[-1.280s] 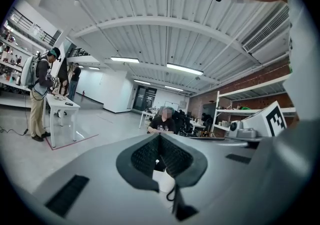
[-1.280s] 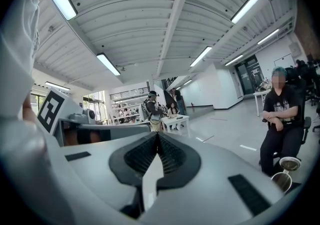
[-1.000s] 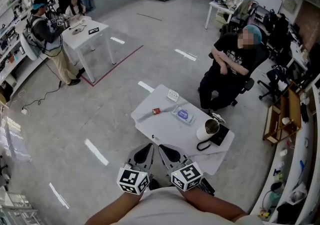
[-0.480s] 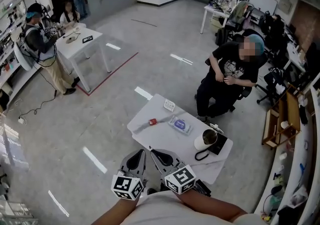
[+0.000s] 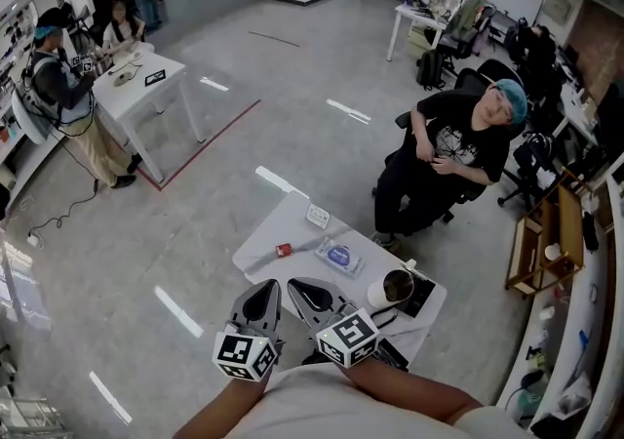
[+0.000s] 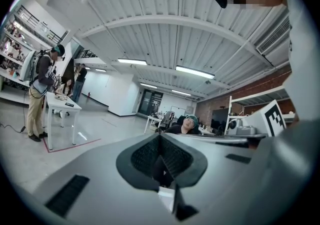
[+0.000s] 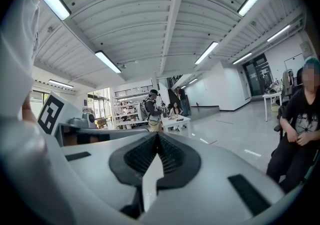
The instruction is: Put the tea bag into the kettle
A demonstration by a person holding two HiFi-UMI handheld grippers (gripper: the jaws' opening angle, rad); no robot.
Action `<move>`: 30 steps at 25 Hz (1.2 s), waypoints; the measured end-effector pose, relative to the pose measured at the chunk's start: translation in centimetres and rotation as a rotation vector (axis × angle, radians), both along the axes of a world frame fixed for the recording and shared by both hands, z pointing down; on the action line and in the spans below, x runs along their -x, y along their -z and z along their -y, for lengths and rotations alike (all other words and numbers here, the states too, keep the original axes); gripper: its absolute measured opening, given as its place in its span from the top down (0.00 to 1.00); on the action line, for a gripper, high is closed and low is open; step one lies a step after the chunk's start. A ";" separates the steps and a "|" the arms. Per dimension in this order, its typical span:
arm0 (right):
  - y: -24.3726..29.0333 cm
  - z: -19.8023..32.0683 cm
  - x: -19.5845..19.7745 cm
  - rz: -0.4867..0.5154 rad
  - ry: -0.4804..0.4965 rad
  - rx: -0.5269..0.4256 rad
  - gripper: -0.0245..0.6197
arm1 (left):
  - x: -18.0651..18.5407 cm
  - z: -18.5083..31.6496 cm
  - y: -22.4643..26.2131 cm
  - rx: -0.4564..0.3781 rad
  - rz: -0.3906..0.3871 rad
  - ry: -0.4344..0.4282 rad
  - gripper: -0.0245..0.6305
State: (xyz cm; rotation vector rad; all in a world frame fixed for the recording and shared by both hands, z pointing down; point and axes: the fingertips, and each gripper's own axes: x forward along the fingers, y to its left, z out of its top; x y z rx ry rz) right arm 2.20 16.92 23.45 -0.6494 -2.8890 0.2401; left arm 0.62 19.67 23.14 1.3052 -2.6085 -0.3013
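Observation:
A small white table (image 5: 273,232) stands just ahead of me in the head view. On its left part lies a small red tea bag packet (image 5: 283,250). The white kettle (image 5: 393,288), lid off and top open, sits on a black base at the table's right end. My left gripper (image 5: 265,289) and right gripper (image 5: 300,287) are side by side at the near edge of the table, both shut and empty. The left gripper view shows those jaws (image 6: 160,136) closed on nothing, pointing level across the room. The right gripper (image 7: 157,136) looks the same in its own view.
A blue-and-white packet (image 5: 338,257) and a small white box (image 5: 317,216) also lie on the table. A person in black sits on a chair (image 5: 448,149) just beyond it. Another white table (image 5: 146,86) with people stands far left; a wooden shelf (image 5: 531,242) is at right.
I have moved toward the small table, which now lies closer under both grippers. Both grippers travelled forward together and stayed shut.

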 end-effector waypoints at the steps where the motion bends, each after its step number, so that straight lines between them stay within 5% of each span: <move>1: 0.2 1.0 0.5 0.003 0.001 -0.003 0.95 | 0.5 1.0 0.2 -0.003 0.002 -0.001 0.95; 18: 0.1 10.0 6.6 0.020 -0.016 -0.008 0.95 | 6.8 9.7 0.3 0.024 0.021 -0.009 0.95; 30: 1.2 9.4 12.1 0.041 -0.148 -0.012 0.95 | 12.4 9.6 1.0 0.063 0.051 -0.156 0.95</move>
